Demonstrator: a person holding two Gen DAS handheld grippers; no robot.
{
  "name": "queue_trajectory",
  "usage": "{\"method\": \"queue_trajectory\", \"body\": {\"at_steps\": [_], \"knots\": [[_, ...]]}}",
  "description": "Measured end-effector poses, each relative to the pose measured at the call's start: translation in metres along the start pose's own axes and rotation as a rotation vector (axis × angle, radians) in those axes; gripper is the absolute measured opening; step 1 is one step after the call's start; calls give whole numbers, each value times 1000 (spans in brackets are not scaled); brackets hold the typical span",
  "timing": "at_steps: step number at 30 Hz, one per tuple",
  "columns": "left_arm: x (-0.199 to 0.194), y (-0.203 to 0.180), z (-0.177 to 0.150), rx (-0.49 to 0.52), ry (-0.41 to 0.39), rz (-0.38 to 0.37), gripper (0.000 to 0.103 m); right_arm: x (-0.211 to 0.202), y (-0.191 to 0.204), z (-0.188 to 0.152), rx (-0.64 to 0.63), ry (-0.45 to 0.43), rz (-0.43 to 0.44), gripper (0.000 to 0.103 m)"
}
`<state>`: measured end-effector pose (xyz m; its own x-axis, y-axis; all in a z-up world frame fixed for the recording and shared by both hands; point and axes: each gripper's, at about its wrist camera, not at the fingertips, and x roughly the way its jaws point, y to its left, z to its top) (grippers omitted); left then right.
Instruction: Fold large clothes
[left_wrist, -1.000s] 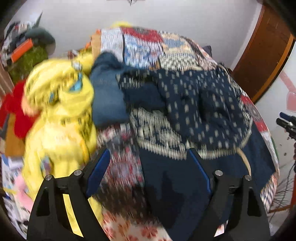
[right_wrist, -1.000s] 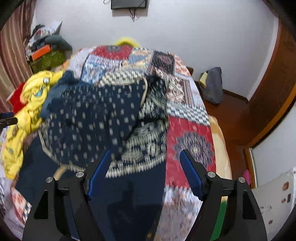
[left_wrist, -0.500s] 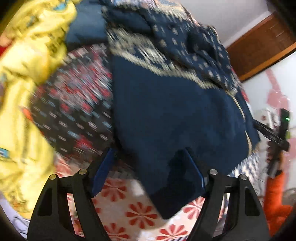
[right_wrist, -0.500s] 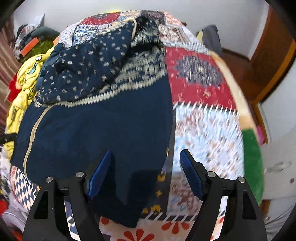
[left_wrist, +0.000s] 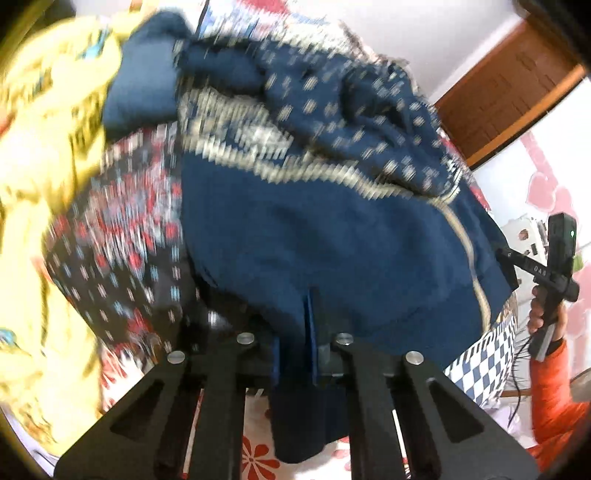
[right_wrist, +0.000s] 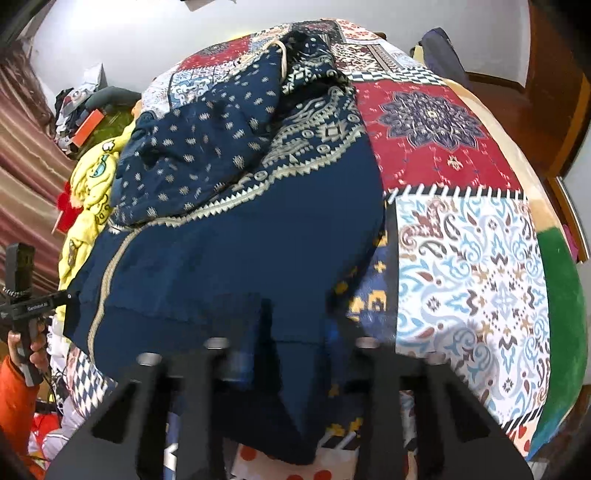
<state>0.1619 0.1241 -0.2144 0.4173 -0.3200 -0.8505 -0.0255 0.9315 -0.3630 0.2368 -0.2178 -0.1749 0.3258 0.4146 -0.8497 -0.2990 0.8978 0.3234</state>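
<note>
While a navy garment (left_wrist: 332, 236) with cream patterned trim fills the middle of both wrist views, spread over a patchwork bedspread (right_wrist: 469, 266), each gripper bites its near hem at the bottom of the frame. The left gripper (left_wrist: 295, 332) is closing, its blue pads pinching a fold of the navy cloth between them. The right gripper (right_wrist: 291, 354), blurred, has closed on the hem at bottom centre. A yellow printed garment (left_wrist: 40, 155) lies bunched at the left edge. At the far right of the left view, a hand (left_wrist: 546, 314) in an orange sleeve (left_wrist: 554, 402) grips the other handle.
</note>
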Motion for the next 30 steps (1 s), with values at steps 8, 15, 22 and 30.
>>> {"method": "queue_trajectory", "body": {"at_steps": [8,15,22,30], "knots": [[-66,-16,57,58,-239,20,9,-40,17,45,-58,-155,62,8],[-89,3,136,-20,-406,10,8,-61,39,122,-130,-329,47,8],[-46,40,215,-157,-431,74,8,-19,28,206,-65,-352,12,8],[59,89,259,-223,-287,201,8,82,6,261,-39,-196,-97,8]]}}
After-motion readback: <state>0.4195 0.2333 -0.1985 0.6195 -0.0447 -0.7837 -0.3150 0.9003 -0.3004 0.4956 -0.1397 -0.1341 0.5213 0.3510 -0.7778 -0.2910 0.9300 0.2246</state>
